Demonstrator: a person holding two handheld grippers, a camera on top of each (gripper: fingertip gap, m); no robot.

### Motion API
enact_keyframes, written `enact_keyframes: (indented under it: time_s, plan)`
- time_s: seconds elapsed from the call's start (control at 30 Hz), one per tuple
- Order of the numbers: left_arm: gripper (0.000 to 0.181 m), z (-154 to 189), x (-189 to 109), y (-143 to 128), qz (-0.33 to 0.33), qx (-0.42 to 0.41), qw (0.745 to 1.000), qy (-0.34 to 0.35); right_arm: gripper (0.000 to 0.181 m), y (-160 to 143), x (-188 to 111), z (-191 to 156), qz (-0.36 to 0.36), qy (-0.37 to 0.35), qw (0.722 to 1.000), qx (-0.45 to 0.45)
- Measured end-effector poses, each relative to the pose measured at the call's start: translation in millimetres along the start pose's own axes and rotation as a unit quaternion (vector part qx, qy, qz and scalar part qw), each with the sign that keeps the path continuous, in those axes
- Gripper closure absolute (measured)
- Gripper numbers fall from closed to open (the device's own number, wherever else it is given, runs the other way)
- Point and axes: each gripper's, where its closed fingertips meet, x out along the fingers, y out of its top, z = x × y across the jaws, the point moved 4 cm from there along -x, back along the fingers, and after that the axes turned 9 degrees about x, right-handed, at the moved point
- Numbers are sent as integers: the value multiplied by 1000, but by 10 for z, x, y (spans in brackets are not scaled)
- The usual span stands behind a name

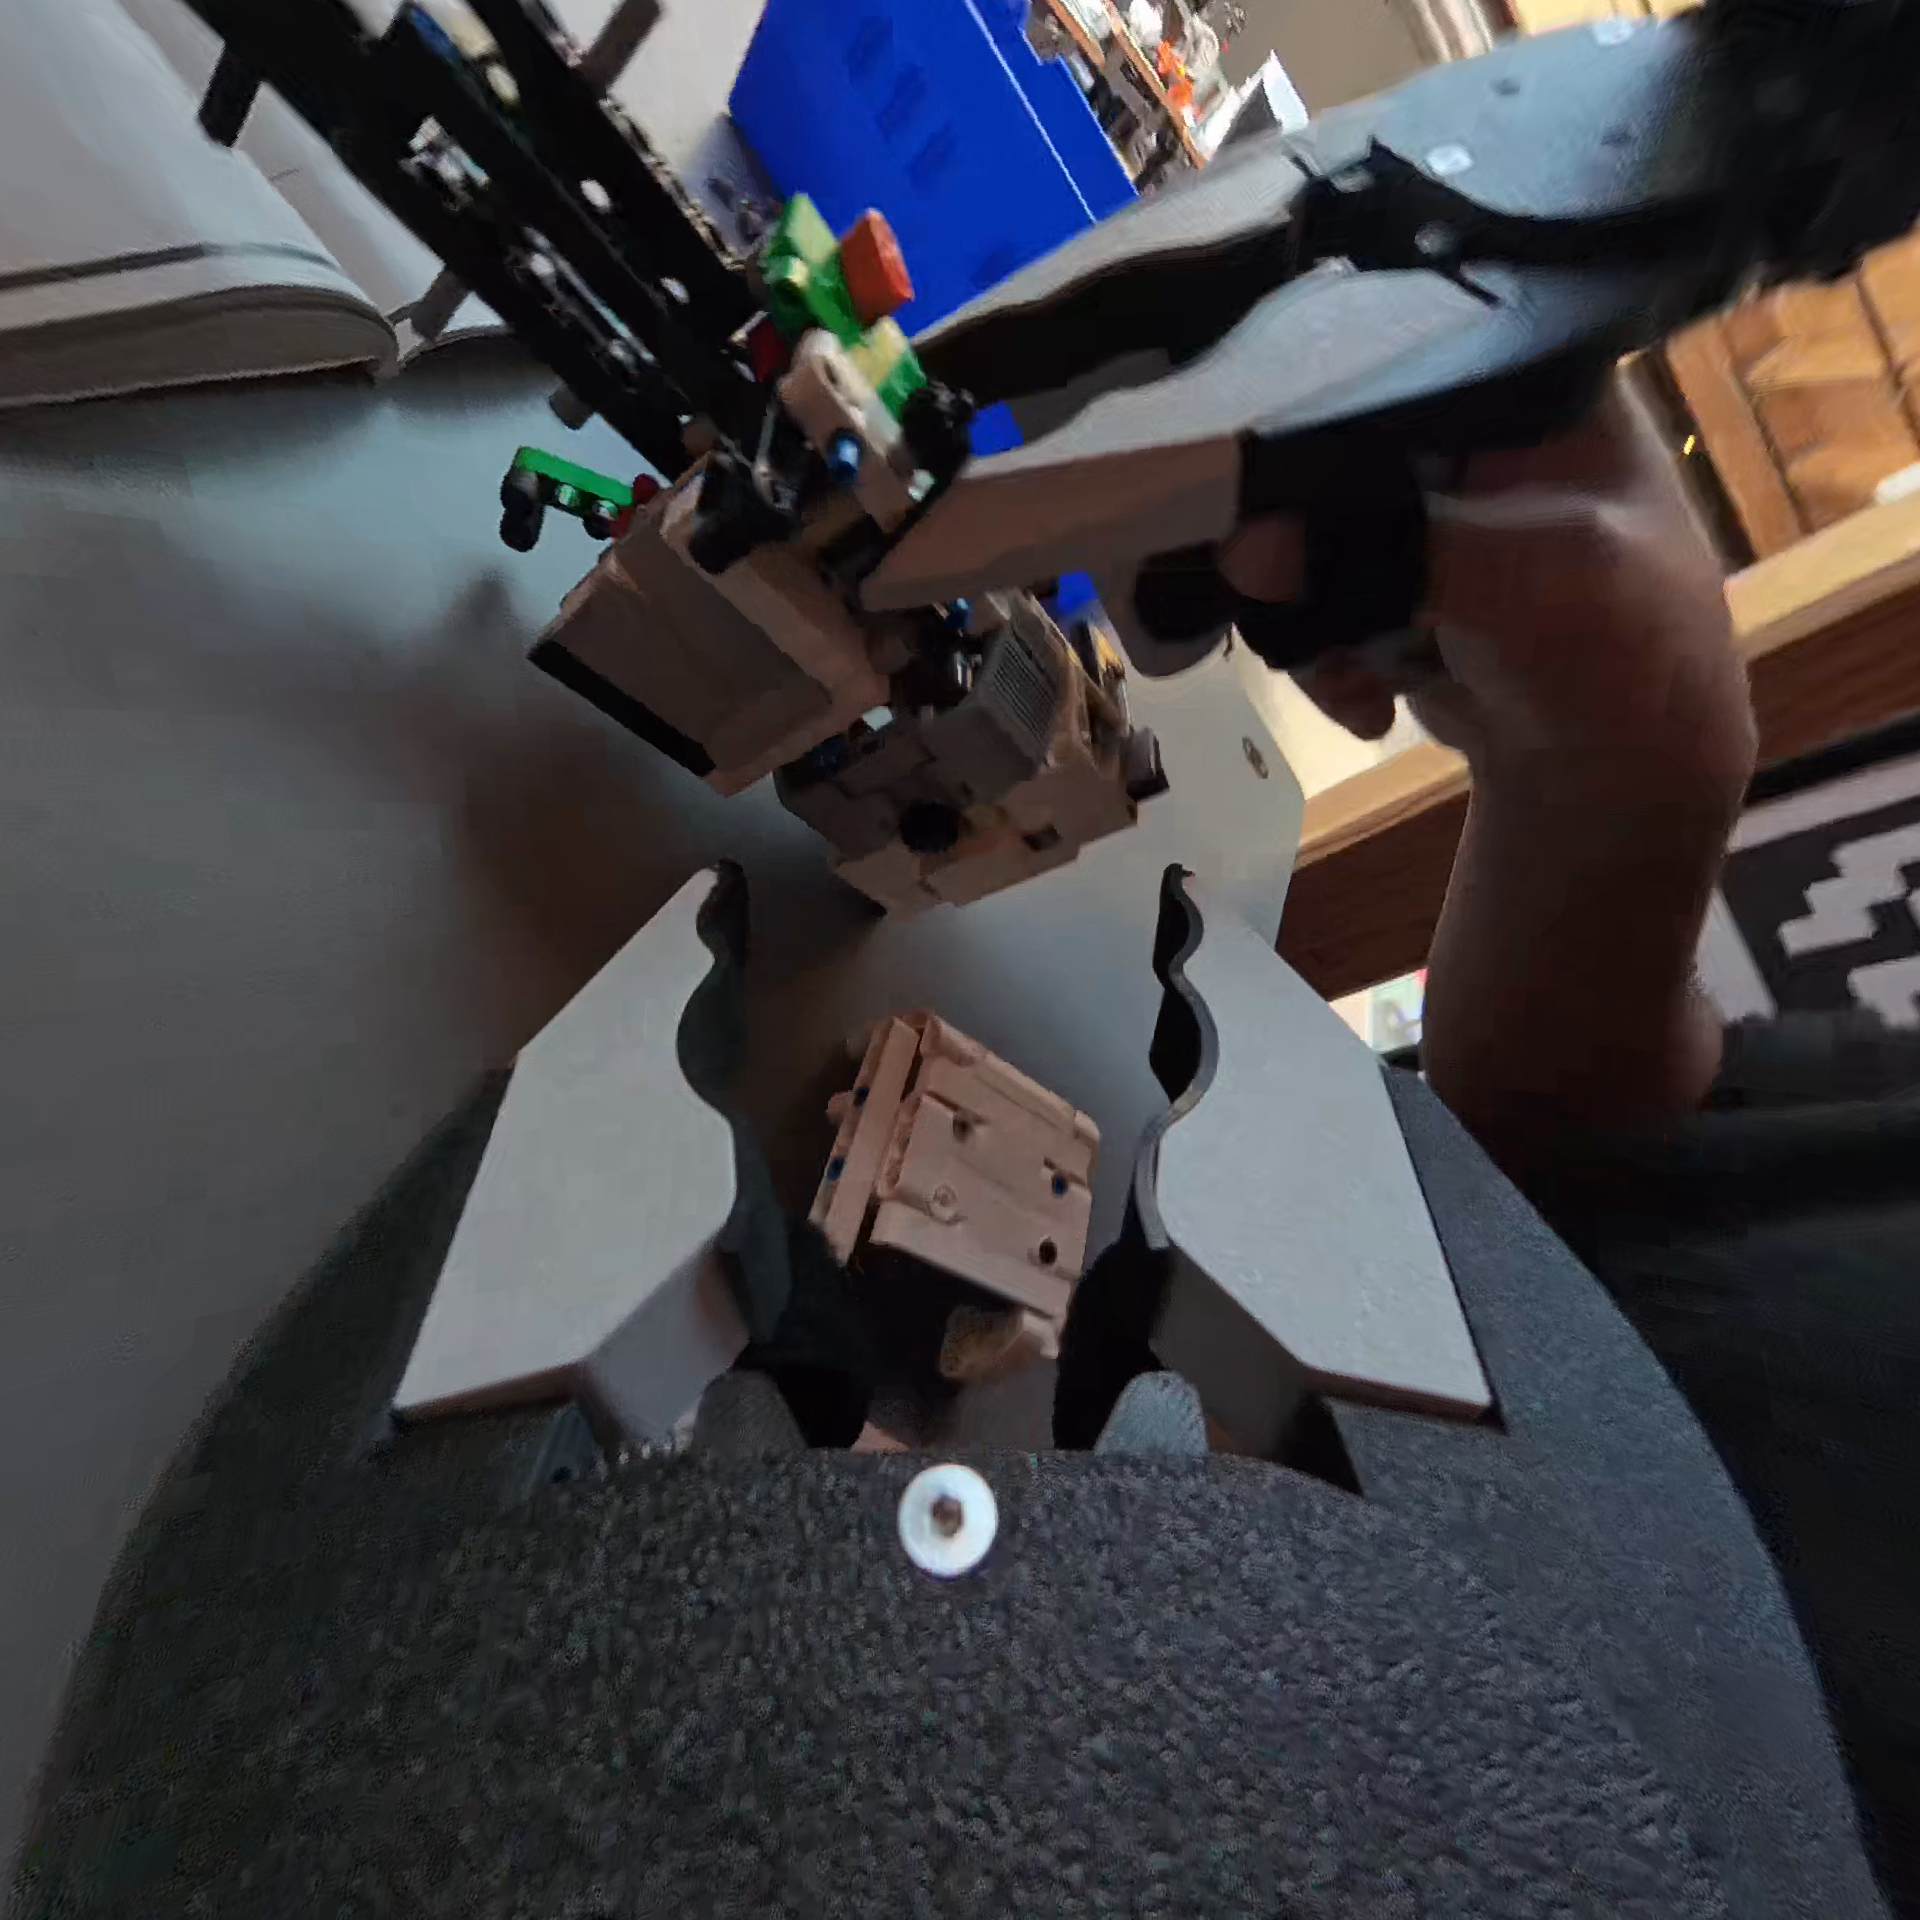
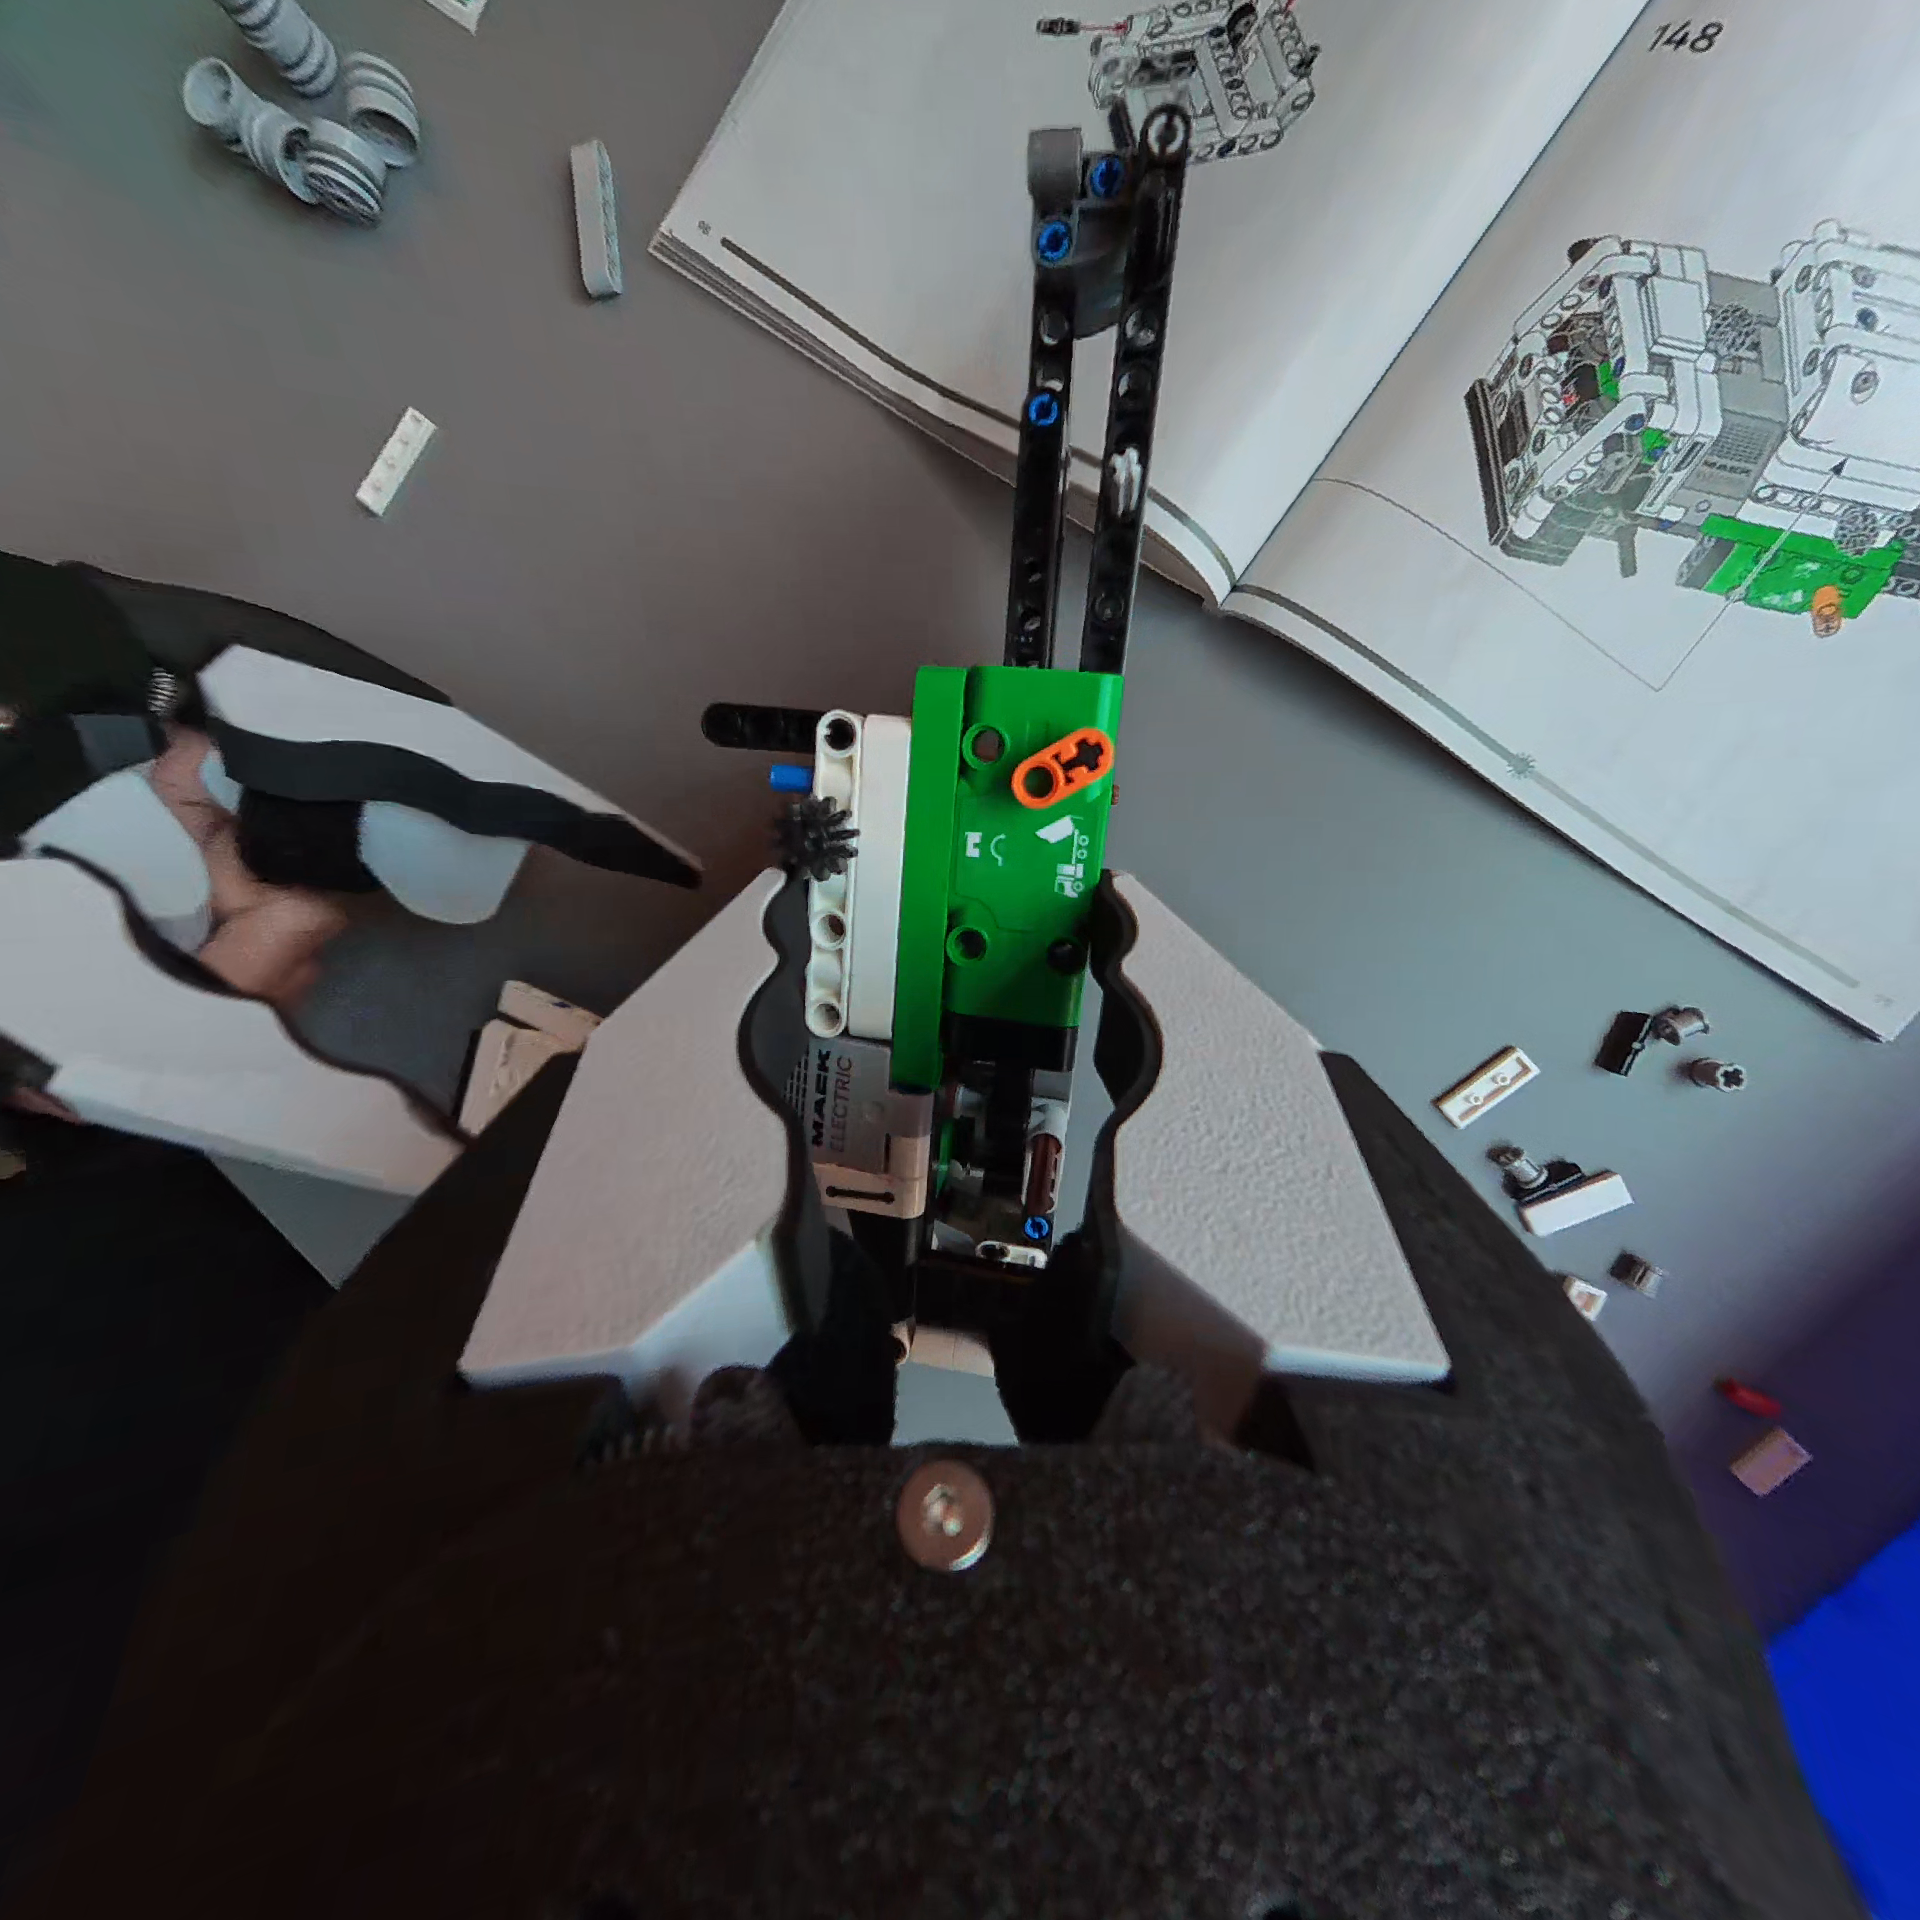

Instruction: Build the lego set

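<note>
My right gripper [image 2: 945,883] is shut on the part-built lego truck [image 2: 1003,862]: a green panel with an orange connector, white and grey parts, and two long black beams [image 2: 1091,416] pointing away. In the left wrist view the right gripper [image 1: 935,468] comes in from the upper right and holds the truck [image 1: 831,644] in the air above the grey table [image 1: 260,831]. My left gripper [image 1: 951,883] is open just below the truck. A tan lego block [image 1: 956,1174] sits between its fingers near their base; I cannot tell whether it touches them. The left gripper [image 2: 571,1003] and the block [image 2: 520,1049] also show in the right wrist view.
An open instruction booklet [image 2: 1455,520] lies at the far right of the table. Grey wheel rims [image 2: 312,114], a grey beam [image 2: 597,218] and a white plate [image 2: 395,457] lie far left. Small loose parts [image 2: 1558,1174] lie right. A blue box [image 1: 914,135] stands behind. A person's hand [image 1: 1558,727] holds the right gripper.
</note>
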Motion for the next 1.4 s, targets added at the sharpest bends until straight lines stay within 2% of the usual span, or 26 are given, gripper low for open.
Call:
enact_keyframes:
  time_s: [0.03, 0.17, 0.23, 0.43, 0.53, 0.77, 0.87, 0.97, 1.03, 1.1, 1.2, 1.27, 1.3, 1.33, 1.4]
  plan:
    - [102, 47, -71, -40, -4, 46, 999, -1, 128, 0, 4, 2, -8, -6, 1000, -5]
    - [92, 257, -344, -263, -17, 245, 969, 26, 128, 18, 49, 15, -31, -17, 999, -14]
    - [90, 308, -388, -404, -44, 301, 951, 48, 131, 31, 74, 16, -39, -17, 999, -16]
    - [91, 262, -234, -696, -124, 361, 920, 94, 128, 56, 139, 4, -64, -15, 997, -29]
    - [92, 197, -188, -705, -138, 383, 906, 115, 128, 66, 153, 10, -79, -13, 996, -32]
    - [106, 209, 33, -640, -170, 380, 902, 117, 130, 76, 163, 8, -101, -20, 994, -45]
    - [108, 140, 87, -680, -215, 395, 881, 147, 128, 78, 163, 10, -108, -21, 993, -48]
    - [108, 145, 77, -691, -220, 408, 873, 152, 125, 97, 155, 26, -98, -27, 993, -63]
    - [108, 110, 26, -606, -185, 404, 878, 179, 118, 119, 109, 28, -76, -23, 995, -68]
    - [108, 145, -65, -470, -118, 409, 885, 187, 110, 126, -32, 0, -45, -8, 997, -60]
    - [108, 251, -262, -205, -8, 413, 887, 206, 117, 136, -360, -83, 55, 28, 997, -54]
    - [109, 315, -396, -36, 64, 421, 875, 229, 116, 66, -508, -152, 97, 64, 992, -48]
    - [109, 382, -460, 39, 104, 433, 865, 233, 119, 11, -582, -265, 127, 111, 985, -44]
    - [109, 455, -514, 96, 137, 447, 853, 234, 121, -71, -648, -437, 148, 189, 970, -32]
    - [109, 589, -586, 160, 184, 483, 823, 235, 118, -243, -698, -744, 154, 349, 924, 25]
